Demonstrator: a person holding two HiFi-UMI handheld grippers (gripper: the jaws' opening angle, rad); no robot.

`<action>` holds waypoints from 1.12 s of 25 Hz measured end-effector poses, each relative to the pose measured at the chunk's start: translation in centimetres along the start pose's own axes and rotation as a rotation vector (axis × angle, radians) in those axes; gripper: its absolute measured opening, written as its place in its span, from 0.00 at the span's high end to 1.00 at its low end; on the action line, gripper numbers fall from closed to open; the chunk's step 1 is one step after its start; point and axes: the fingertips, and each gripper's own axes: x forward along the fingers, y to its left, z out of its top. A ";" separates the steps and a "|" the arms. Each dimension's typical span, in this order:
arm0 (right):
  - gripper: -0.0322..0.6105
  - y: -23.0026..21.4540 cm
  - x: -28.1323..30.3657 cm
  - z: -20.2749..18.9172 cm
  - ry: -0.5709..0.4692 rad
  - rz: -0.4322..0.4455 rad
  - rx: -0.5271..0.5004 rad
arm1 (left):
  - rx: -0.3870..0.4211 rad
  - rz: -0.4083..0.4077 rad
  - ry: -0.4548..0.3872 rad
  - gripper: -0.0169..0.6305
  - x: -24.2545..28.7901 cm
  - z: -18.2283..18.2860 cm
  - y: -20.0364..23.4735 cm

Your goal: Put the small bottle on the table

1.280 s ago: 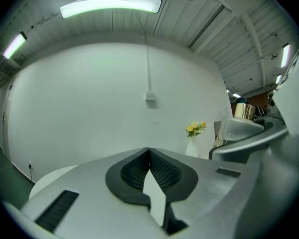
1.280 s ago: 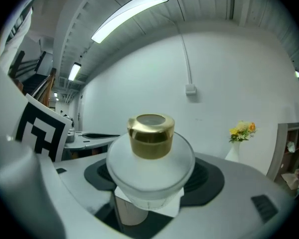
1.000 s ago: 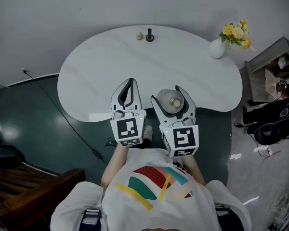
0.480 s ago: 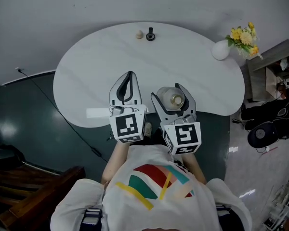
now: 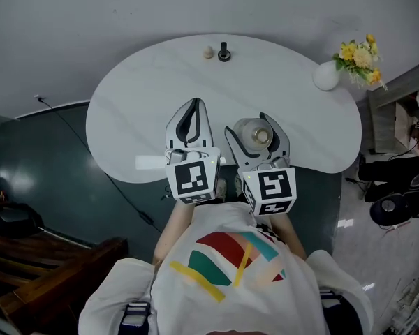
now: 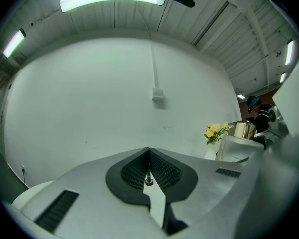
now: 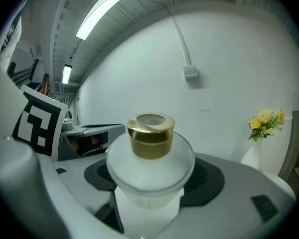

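A small frosted white bottle [image 5: 253,132] with a gold cap [image 7: 150,135] sits upright between the jaws of my right gripper [image 5: 255,128], which is shut on its body [image 7: 149,176]. It is held above the near edge of the white oval table [image 5: 146,96]. My left gripper [image 5: 190,114] hangs beside it to the left, also over the table's near part; its jaws meet at the tips [image 6: 149,152] with nothing between them.
At the table's far edge stand a small black object [image 5: 224,51] and a small pale object [image 5: 209,51]. A white vase of yellow flowers [image 5: 328,75] stands at the far right end. A cable [image 5: 119,187] runs over the dark floor on the left; clutter lies at the right.
Both grippers have shifted slightly forward and to the right over the table's near edge, the right one still carrying the bottle. Neither gripper's jaws changed.
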 end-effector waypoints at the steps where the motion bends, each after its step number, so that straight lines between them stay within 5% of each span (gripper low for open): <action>1: 0.43 -0.1 0.1 0.2 -0.004 0.003 -0.003 | 0.002 0.003 -0.004 0.95 0.1 0.2 0.0; 28: 0.43 -2.2 6.1 -1.1 0.072 0.065 -0.054 | 0.010 0.066 0.051 0.95 1.0 -1.6 0.0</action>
